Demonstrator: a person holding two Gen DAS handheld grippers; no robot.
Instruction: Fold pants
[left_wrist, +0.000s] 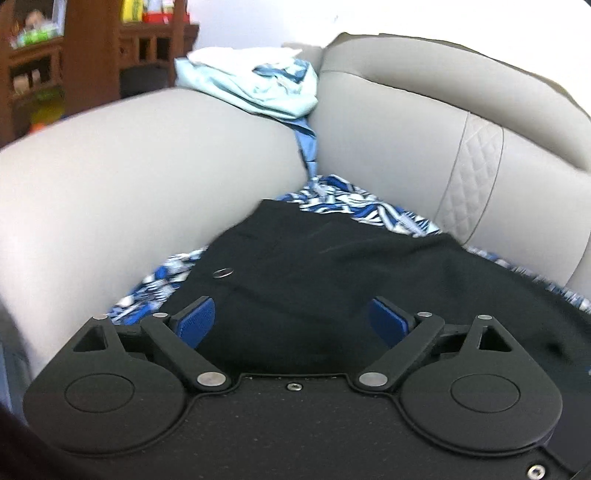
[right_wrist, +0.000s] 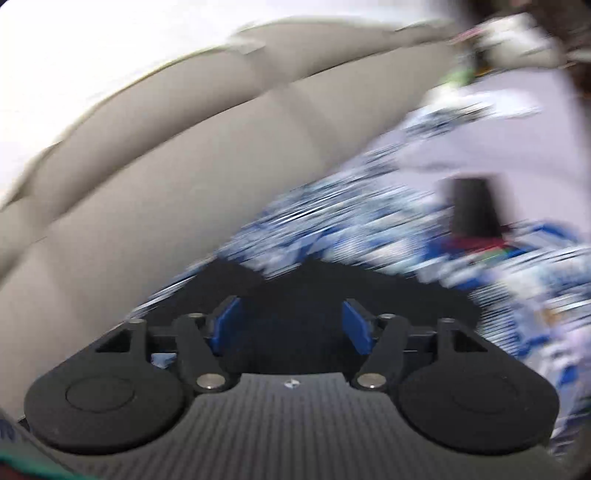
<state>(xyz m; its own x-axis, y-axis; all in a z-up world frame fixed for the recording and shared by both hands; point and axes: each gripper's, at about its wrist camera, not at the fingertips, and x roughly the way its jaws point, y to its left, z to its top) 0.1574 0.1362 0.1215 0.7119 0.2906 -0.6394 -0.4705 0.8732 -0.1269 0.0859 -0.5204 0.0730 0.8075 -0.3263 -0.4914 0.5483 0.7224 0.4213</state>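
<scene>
Left gripper (left_wrist: 291, 319): jaws released, the two blue pads set wide apart with nothing clamped between them; black cloth fills the gap and runs on ahead of the tips.
Right gripper (right_wrist: 291, 325): jaws also spread apart and holding nothing; the view is heavily smeared, so fine detail ahead of the tips cannot be read.
Pants (left_wrist: 332, 280): black, lying flat directly under and ahead of the left jaws; a small round metal button (left_wrist: 223, 273) sits just ahead of the left pad. In the right wrist view the same dark cloth lies between and just beyond the pads.
Patterned sheet (left_wrist: 354, 210): blue and white, spread beneath the pants, showing past their far edge and to both sides of the left jaws.
Sofa (left_wrist: 147, 155): grey cushions rising beyond the left jaws, one to the left and one to the right, the right one with a quilted strip.
Pile of clothes (left_wrist: 258, 85): pale blue and white, far ahead of the left jaws, resting where the two cushions meet.
Wooden shelf (left_wrist: 74, 55): far ahead and to the left, blurred.
</scene>
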